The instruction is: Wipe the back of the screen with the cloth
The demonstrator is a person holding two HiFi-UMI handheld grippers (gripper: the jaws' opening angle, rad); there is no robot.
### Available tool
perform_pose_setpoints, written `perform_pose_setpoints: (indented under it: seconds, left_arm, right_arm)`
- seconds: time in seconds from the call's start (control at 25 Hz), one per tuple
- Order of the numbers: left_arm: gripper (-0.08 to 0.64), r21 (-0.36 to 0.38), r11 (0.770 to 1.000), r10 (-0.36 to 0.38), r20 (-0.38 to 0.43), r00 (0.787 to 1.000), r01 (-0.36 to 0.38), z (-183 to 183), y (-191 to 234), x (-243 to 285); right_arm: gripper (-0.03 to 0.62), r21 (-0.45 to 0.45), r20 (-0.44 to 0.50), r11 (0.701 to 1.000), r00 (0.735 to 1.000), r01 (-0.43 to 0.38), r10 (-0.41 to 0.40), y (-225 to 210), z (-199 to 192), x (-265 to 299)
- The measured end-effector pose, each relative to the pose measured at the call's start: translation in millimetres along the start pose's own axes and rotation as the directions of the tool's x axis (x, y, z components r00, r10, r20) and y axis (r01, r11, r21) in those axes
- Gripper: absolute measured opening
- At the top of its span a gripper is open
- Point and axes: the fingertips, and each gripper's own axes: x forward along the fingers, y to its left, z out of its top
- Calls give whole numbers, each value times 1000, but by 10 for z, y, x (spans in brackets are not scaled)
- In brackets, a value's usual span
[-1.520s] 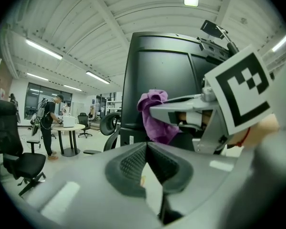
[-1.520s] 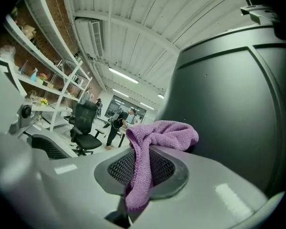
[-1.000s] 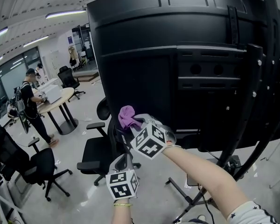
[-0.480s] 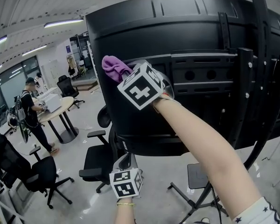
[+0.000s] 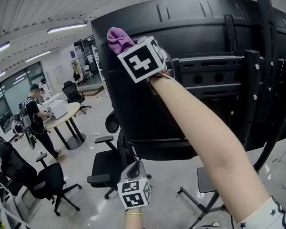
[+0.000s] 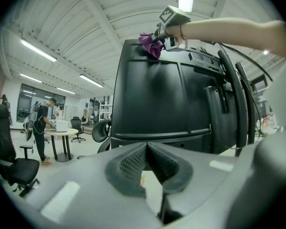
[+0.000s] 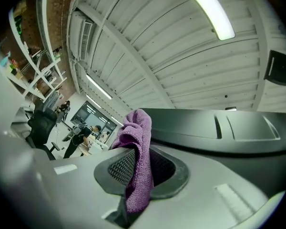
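Note:
The screen's black back (image 5: 219, 42) fills the upper right of the head view. My right gripper (image 5: 127, 45) is raised to the panel's upper left corner, shut on a purple cloth (image 5: 115, 36) that presses against the top edge. In the right gripper view the cloth (image 7: 137, 166) hangs pinched between the pads, with the screen (image 7: 229, 128) just beyond. My left gripper (image 5: 135, 165) hangs low below the screen, shut with nothing in it (image 6: 146, 149). From the left gripper view the cloth (image 6: 150, 44) shows high on the screen (image 6: 148, 99).
The screen's black stand bars (image 5: 250, 94) run down the right side. Black office chairs (image 5: 107, 168) (image 5: 40, 178) stand on the floor below and to the left. A person (image 5: 35, 120) stands at a round table (image 5: 62, 116) at far left.
My right gripper has carried the cloth up from near the screen's lower edge to its upper left corner. The left gripper has stayed low.

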Motion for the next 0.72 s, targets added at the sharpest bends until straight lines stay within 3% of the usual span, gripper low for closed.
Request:
perform_pose_setpoints:
  seconds: [0.2,0.4,0.56,0.72]
  left_arm:
    - [8,-5,1000,-7,6,1000,7,-13,-34,-100]
    - [8,-14,999,-37,26,999,38,8,-177,-253]
    - [8,-33,996,-76,35,996,77,-28,-369,-370]
    - [8,-34,992,-122,44,992,124,-96,-617,-431]
  right_arm:
    - [52,152,73,984,994,-91,81,242,-246,-371]
    - [54,273,87,944,982,-187,169,688,-1008,-1102]
    - [52,379,31,911,986,-164,165,879,-1763,-1708]
    - [54,377,-59,920,989,-106,138,969,-2359,-2210]
